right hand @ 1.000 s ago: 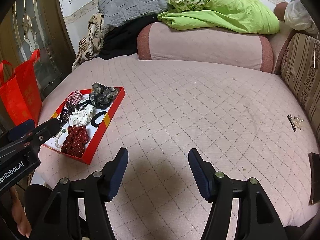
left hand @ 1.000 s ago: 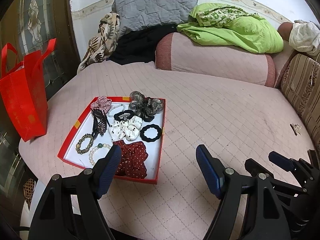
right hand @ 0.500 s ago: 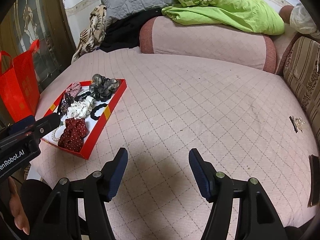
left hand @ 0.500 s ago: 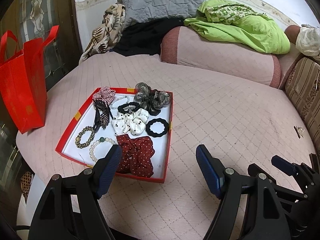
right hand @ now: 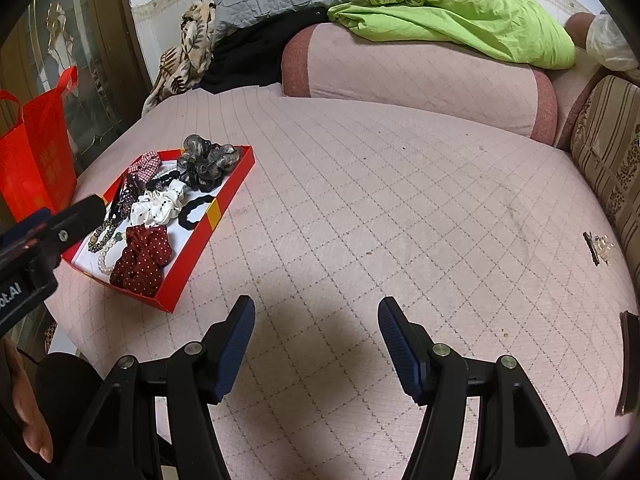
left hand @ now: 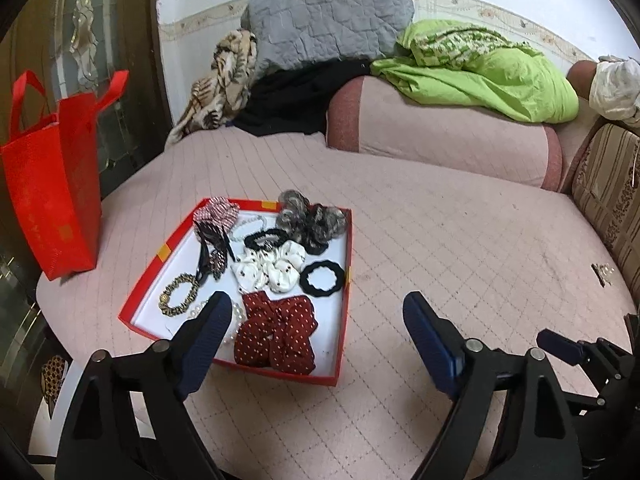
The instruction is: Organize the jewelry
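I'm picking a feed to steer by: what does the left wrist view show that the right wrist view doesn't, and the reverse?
Only the left wrist view: the left gripper with jaws open, its left jaw overlapping the tray's near corner, and part of the right gripper at the lower right edge.

Only the right wrist view: the right gripper with jaws open over bare bedspread, and a dark flat object at the bed's right edge.

Both: the red tray with the red dotted scrunchie, the black hair tie, the red bag, and a small clip near the striped cushion.
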A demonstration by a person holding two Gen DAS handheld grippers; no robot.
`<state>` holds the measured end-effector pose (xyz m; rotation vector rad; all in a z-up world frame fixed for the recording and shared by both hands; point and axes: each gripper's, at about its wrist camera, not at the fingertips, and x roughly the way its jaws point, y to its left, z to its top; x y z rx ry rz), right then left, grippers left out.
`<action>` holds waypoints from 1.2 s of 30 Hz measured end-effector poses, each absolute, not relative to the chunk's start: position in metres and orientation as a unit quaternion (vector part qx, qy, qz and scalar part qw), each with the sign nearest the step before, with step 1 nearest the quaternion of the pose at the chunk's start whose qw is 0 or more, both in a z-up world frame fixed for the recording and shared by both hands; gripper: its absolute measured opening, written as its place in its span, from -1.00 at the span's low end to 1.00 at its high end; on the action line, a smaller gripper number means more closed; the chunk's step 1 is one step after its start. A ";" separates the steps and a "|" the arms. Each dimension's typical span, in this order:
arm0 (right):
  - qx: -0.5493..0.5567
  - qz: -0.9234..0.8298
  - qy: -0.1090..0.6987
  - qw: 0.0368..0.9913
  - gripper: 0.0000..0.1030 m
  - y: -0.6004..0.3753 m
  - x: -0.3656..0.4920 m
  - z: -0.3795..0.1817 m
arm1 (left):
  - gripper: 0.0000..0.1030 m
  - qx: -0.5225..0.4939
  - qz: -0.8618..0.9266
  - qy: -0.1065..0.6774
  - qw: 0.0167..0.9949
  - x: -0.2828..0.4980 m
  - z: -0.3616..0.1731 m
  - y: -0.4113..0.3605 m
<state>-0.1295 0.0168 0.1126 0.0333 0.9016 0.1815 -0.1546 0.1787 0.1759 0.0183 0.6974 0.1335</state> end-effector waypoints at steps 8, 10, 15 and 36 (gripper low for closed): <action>0.015 0.088 0.434 0.897 0.34 0.017 -0.131 0.113 | 0.75 0.012 0.073 0.334 0.940 -0.158 0.179 0.179; 0.013 0.087 0.432 0.897 0.35 0.017 -0.132 0.114 | 0.75 0.014 0.072 0.333 0.940 -0.159 0.179 0.178; 0.012 0.085 0.429 0.899 0.35 0.018 -0.135 0.116 | 0.75 0.014 0.069 0.320 0.945 -0.165 0.183 0.176; -0.011 0.095 0.402 0.911 0.42 0.035 -0.154 0.134 | 1.00 0.017 0.074 0.258 0.963 -0.199 0.215 0.188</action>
